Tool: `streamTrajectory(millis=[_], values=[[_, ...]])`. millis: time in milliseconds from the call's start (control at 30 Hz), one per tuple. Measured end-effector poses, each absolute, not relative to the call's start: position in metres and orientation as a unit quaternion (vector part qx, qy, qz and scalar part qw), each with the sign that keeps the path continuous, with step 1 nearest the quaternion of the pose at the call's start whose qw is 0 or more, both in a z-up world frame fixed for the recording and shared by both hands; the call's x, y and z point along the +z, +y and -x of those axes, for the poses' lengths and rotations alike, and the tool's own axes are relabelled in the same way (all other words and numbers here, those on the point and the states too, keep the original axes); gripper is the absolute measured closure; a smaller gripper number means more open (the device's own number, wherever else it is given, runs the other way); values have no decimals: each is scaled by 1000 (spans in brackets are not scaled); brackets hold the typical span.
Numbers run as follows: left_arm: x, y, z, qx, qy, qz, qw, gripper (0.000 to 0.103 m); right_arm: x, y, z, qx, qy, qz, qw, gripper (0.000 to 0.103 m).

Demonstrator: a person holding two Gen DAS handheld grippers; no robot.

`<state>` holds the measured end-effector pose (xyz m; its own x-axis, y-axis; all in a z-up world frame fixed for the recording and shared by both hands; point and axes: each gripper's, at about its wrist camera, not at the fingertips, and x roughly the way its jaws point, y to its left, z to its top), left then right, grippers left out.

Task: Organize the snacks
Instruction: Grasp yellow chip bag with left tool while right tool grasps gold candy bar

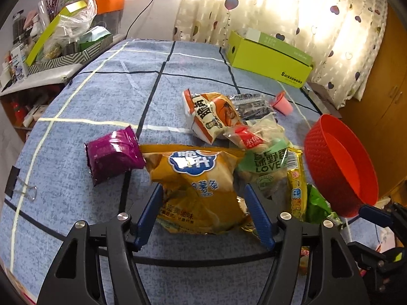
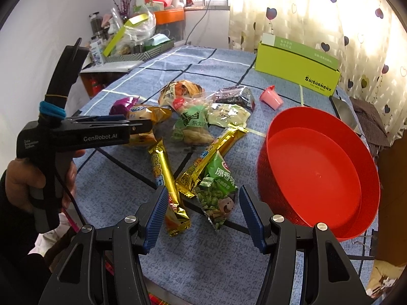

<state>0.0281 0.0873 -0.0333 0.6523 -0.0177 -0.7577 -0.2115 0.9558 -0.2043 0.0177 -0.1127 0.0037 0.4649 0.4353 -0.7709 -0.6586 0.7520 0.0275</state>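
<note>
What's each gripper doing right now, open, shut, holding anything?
Left gripper: open, fingers either side of the orange-yellow crinkly chip bag, not clamped.
Right gripper: open, holding nothing, above the green pea snack packet.

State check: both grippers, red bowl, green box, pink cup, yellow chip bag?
left gripper: jaws open, straddling the yellow chip bag, not closed on it
right gripper: jaws open, holding nothing, over the green pea packet
red bowl: upright, empty
green box: top open, contents hidden
pink cup: tipped on its side
</note>
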Motion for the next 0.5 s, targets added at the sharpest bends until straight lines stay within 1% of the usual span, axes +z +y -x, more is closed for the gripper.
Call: streamTrajectory(millis=[100, 267, 333, 433, 500], values=[[-39, 86, -32, 61, 422, 122, 896, 36, 2, -113, -18, 324, 404, 140, 844, 46], [-42, 95, -36, 65, 422, 130, 895, 36, 2, -113, -17, 324, 405, 139, 844, 46], [-44, 96, -38, 65, 422, 126, 895, 32, 1, -113, -17, 323, 405, 139, 844, 46], [-46, 99, -39, 63, 420, 132, 896, 30, 1, -113, -17, 322, 406, 138, 844, 46], [-46, 99, -38, 61, 419, 131, 897, 31, 1, -114, -18, 323, 406, 138, 844, 46]])
